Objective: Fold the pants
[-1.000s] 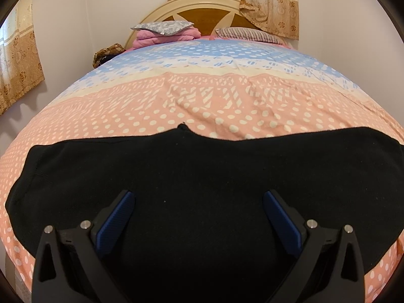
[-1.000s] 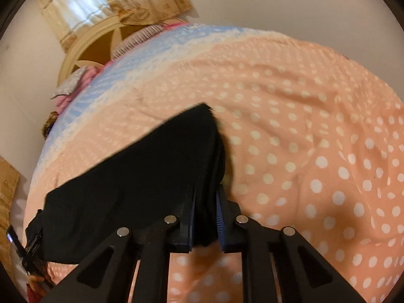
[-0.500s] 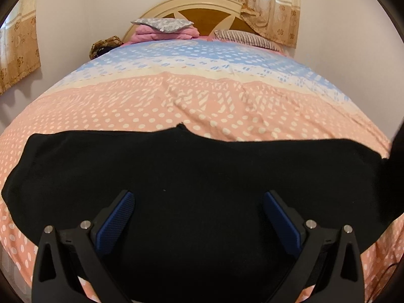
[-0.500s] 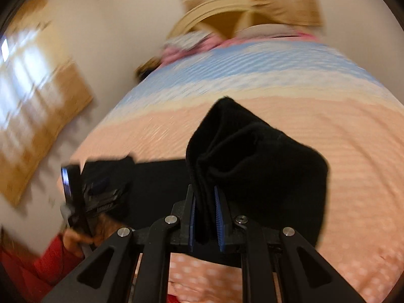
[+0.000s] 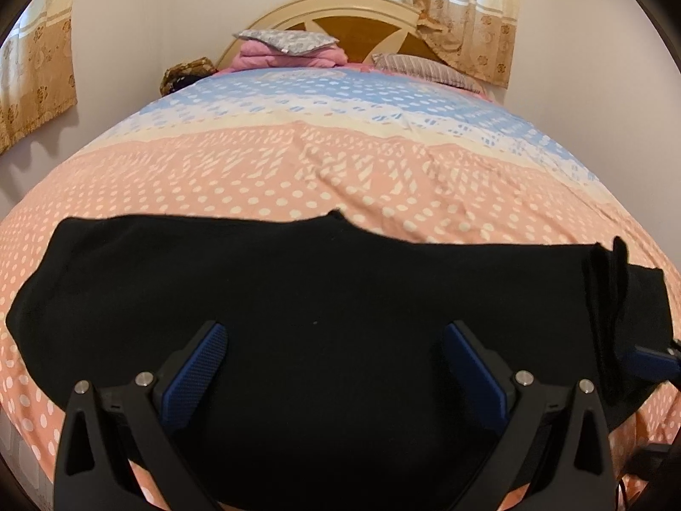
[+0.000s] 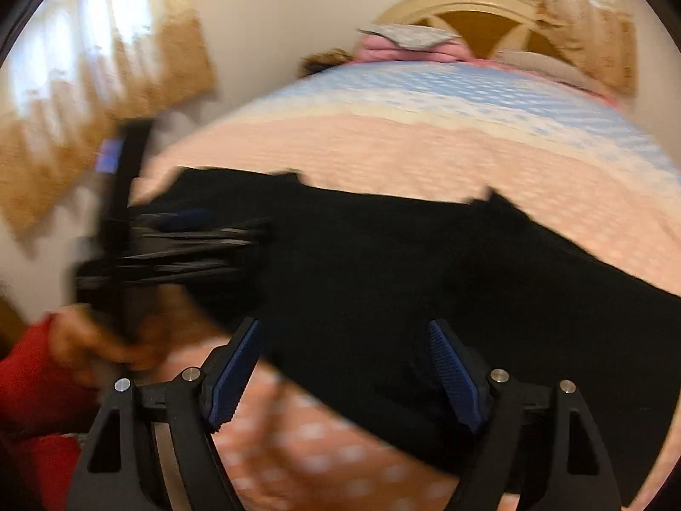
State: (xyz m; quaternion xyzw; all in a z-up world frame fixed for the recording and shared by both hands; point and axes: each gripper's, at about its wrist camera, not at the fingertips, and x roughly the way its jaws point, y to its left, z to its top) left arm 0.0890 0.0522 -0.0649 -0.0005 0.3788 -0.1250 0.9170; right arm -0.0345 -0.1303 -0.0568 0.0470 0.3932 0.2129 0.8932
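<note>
Black pants (image 5: 298, 298) lie flat across the near end of the bed. Their right end (image 5: 608, 294) is folded over onto the rest. My left gripper (image 5: 334, 330) hovers open over the middle of the pants, its blue pads wide apart with nothing pinched. In the blurred right wrist view my right gripper (image 6: 342, 328) has its jaws opening. The black pants (image 6: 425, 264) lie beneath and between them, and the pads do not press on the cloth. The left gripper (image 6: 178, 247) shows at the left of that view, held by a hand (image 6: 98, 340) in a red sleeve.
The bed wears a peach dotted cover (image 5: 298, 170) that turns blue toward the headboard (image 5: 340, 12). A pink folded blanket with a grey pillow (image 5: 285, 49) and a striped pillow (image 5: 425, 68) lie at the head. Curtains (image 5: 468, 8) and walls surround the bed.
The right gripper swung across to the left with the pants' end pinched, laid it over the rest, and its jaws have parted. The left gripper stayed open and nearly still.
</note>
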